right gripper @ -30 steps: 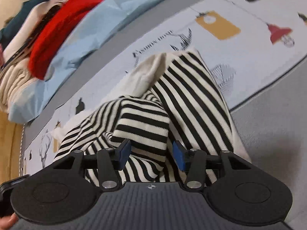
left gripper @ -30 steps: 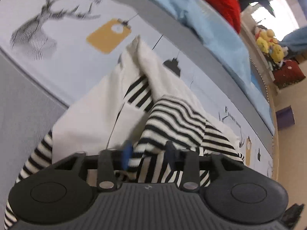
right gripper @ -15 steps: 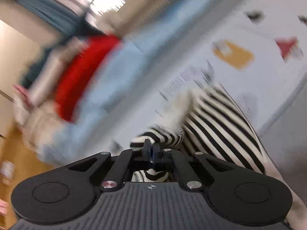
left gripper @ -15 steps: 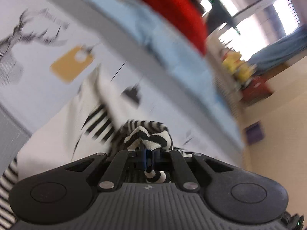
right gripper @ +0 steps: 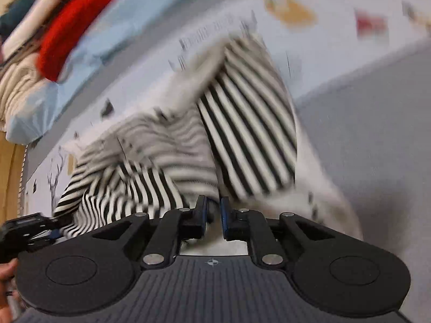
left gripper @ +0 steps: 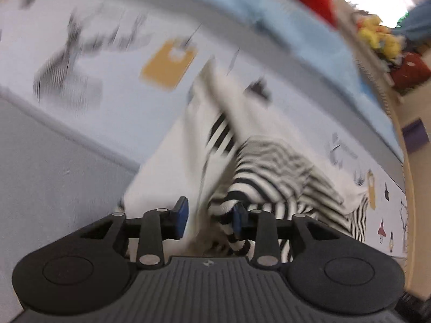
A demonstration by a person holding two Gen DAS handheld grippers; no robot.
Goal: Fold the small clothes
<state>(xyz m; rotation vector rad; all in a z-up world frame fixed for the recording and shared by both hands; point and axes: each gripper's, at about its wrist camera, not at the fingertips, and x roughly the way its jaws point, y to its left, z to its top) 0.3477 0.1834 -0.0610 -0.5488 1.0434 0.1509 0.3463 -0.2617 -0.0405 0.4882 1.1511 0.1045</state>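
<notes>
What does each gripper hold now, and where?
Left gripper: open, holding nothing. Right gripper: whether it grips the black-and-white striped cotton garment cannot be told.

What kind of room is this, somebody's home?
Probably a bedroom or playroom: a printed bedsheet covers the surface, a pile of clothes lies at its far side, and stuffed toys sit beyond.

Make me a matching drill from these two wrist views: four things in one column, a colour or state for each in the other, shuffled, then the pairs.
Things
1. left gripper
2. right gripper
3. striped garment
4. bedsheet

Colour or state
A. black and white bands, crumpled on the bed
B. pale, printed with lamps and deer
C. jaws wide apart
D. jaws nearly together, with only a narrow gap left

Pairs: 1-C, 2-D, 3-A, 4-B
</notes>
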